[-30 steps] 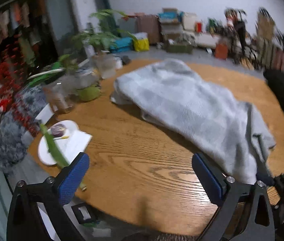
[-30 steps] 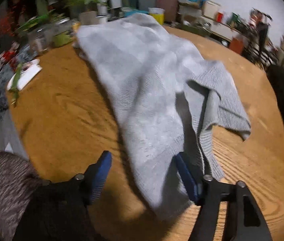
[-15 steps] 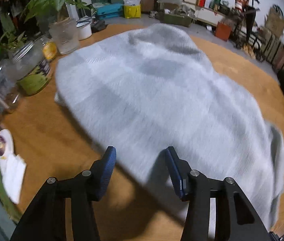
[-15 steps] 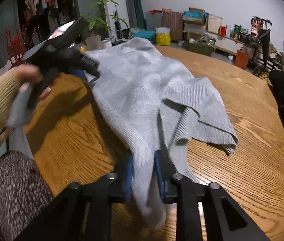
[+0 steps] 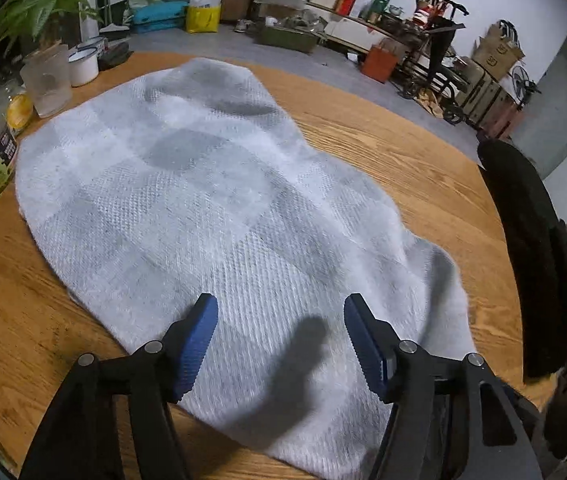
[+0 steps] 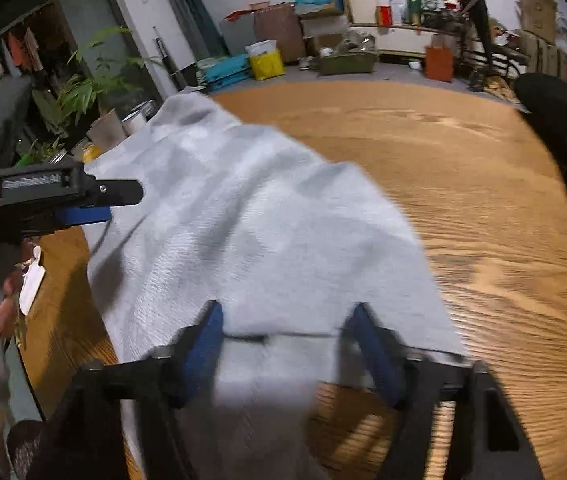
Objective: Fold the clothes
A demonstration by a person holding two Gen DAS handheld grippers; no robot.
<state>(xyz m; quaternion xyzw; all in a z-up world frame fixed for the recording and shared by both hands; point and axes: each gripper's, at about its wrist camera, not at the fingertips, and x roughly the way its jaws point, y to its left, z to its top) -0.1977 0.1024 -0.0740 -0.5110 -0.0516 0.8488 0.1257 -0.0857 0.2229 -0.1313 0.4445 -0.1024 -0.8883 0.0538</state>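
Grey knitted sweater (image 5: 211, 200) spread flat across round wooden table (image 5: 423, 168), left gripper (image 5: 279, 344) above its near edge, jaws widening, nothing gripped, right gripper (image 6: 287, 344) jaws narrowing, sweater hem between, pads apparently not pressing.

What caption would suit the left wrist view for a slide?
Left gripper, fingers apart and opening, above a grey checked knit garment spread on a round wooden table.

black left gripper (image 5: 279, 334), ribbed blue pads (image 5: 197, 344), silver screws
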